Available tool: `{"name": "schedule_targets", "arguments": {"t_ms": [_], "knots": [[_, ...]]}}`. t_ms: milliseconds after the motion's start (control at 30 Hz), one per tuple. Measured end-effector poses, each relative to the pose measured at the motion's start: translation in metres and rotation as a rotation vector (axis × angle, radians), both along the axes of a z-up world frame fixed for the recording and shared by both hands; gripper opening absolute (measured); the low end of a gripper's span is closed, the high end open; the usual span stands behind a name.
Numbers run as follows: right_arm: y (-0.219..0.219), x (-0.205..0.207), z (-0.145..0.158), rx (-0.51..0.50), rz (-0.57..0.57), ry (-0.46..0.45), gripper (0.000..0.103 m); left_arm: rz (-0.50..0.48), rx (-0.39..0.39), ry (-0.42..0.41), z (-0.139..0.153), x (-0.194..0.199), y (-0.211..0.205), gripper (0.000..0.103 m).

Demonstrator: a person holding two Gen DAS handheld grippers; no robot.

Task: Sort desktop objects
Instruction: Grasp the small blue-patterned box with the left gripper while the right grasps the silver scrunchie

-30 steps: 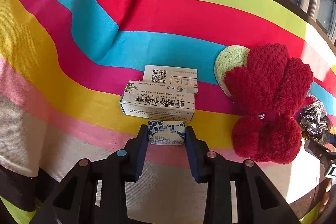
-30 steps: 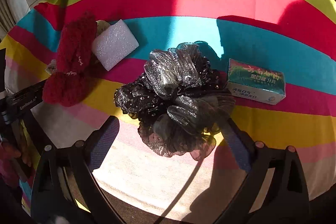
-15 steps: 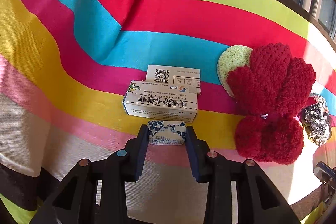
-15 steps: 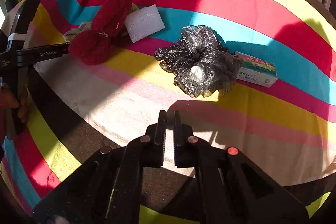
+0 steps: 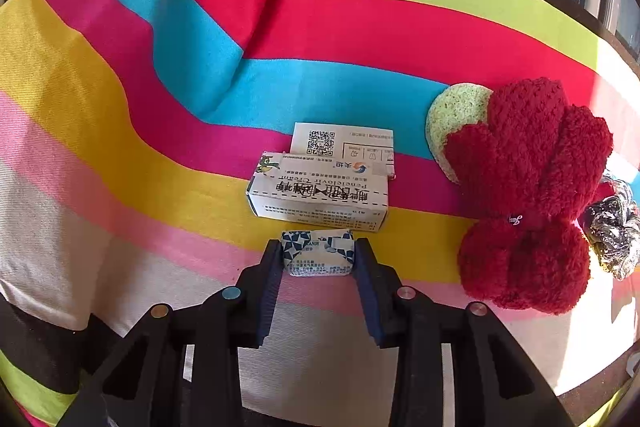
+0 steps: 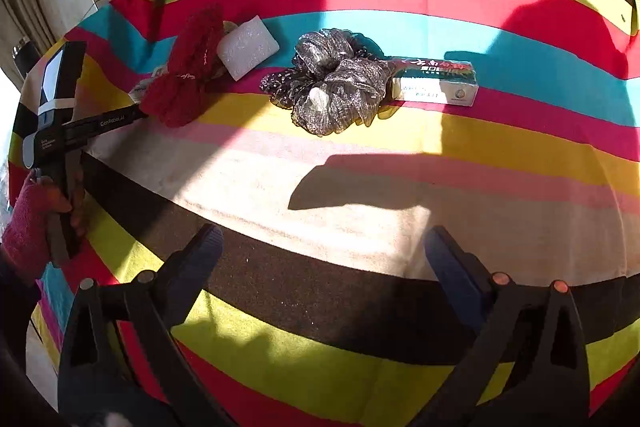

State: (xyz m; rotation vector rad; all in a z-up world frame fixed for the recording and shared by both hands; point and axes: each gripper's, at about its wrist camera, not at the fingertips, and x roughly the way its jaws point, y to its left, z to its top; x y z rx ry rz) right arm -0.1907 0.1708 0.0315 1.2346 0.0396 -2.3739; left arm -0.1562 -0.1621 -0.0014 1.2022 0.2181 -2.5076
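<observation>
The small wrapped candy [image 5: 318, 253] sits between the fingers of my left gripper [image 5: 318, 259], low over the pink stripe, just in front of the white cream box [image 5: 320, 197] with a QR-code card [image 5: 342, 143] behind it. My left fingers are easing apart, though the pads still look pressed to the wrapper's ends. To place it well, I judge I should settle it flat beside the box before letting go fully, then draw straight back so the wrapper doesn't drag. Off to the side lie a red knitted bow [image 5: 528, 195] over a green sponge [image 5: 456, 111], and a silver scrunchie [image 6: 336, 83] touching a green box [image 6: 436, 81]. My right gripper [image 6: 324, 255] hangs wide and empty above the table's near edge. A striped cloth [image 6: 400, 187] covers the table; sunlit windows lie beyond.
</observation>
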Motion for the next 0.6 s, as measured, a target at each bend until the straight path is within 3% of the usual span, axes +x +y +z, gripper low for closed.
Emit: {"name": "schedule_targets", "arguments": {"t_ms": [133,200,333,400,467,533,600], "knots": [[-0.023,-0.052,-0.007,-0.018,-0.059,-0.049,0.101,0.019,-0.003,-0.004,0.000,0.006,-0.002,0.046],[-0.030,-0.075,-0.008,-0.034,-0.109,-0.057,0.103,0.045,0.014,-0.004,-0.001,0.009,-0.007,0.058],[-0.048,-0.099,-0.010,-0.026,-0.137,-0.036,0.100,0.042,0.009,-0.010,-0.002,0.010,-0.004,0.063],[-0.058,-0.095,-0.010,0.058,-0.128,0.016,0.065,0.044,0.016,-0.007,-0.001,0.013,-0.005,0.063],[-0.062,-0.084,-0.011,0.063,-0.099,0.023,0.045,0.043,0.021,-0.004,-0.001,0.017,-0.006,0.062],[-0.063,-0.064,-0.012,0.089,-0.060,0.051,0.044,0.046,0.022,0.002,-0.001,0.021,-0.006,0.055],[-0.060,-0.038,-0.013,0.101,-0.017,0.071,0.043,0.051,0.028,0.013,0.000,0.026,-0.008,0.035]]}}
